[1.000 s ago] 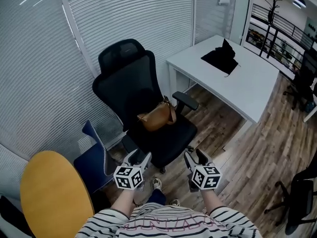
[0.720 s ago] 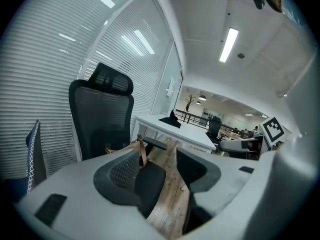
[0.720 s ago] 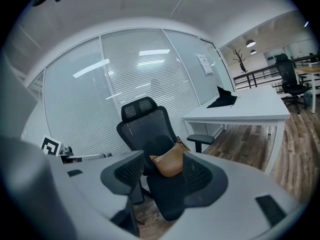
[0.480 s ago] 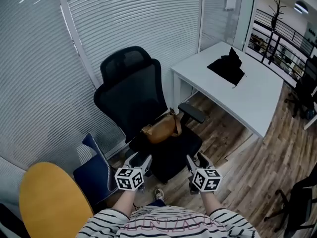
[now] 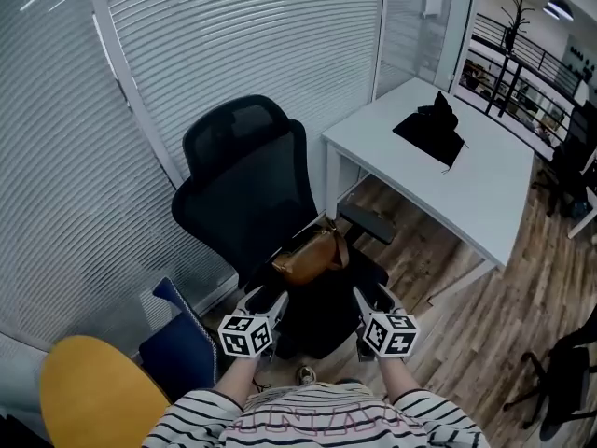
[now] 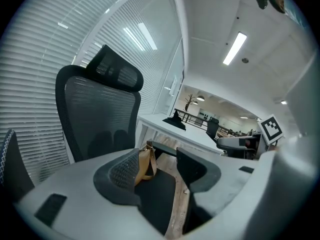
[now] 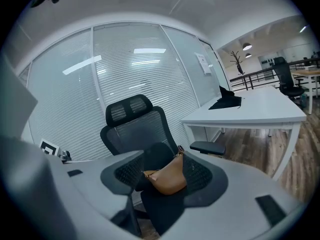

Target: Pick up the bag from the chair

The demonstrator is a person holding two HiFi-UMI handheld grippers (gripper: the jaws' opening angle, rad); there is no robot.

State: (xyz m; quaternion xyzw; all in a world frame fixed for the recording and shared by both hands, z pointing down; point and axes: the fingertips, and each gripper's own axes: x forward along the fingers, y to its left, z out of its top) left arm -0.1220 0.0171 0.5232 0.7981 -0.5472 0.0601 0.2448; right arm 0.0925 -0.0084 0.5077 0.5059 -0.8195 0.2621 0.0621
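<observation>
Soft tan bag (image 5: pixel 311 257) at chair (image 5: pixel 244 189) seat's back edge; likely light, floppy, best held by strap (image 7: pixel 179 151); left gripper (image 5: pixel 264 300) and right gripper (image 5: pixel 373 297) jaws spread, empty.

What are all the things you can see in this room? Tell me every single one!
office chair: one, black, middle, in front of the blinds
bag: one, brown, on that chair's seat
desk: one, white, right of the chair
dark bundle: one, black, on the desk's far end
small chair: one, blue, lower left, beside the black chair
round table: one, yellow, bottom left corner
coat stand: one, black, far top right
left gripper: one, grey, jaws open and empty, near the seat's front
right gripper: one, grey, jaws open and empty, near the seat's front
striped shirt: one, black and white, bottom edge
</observation>
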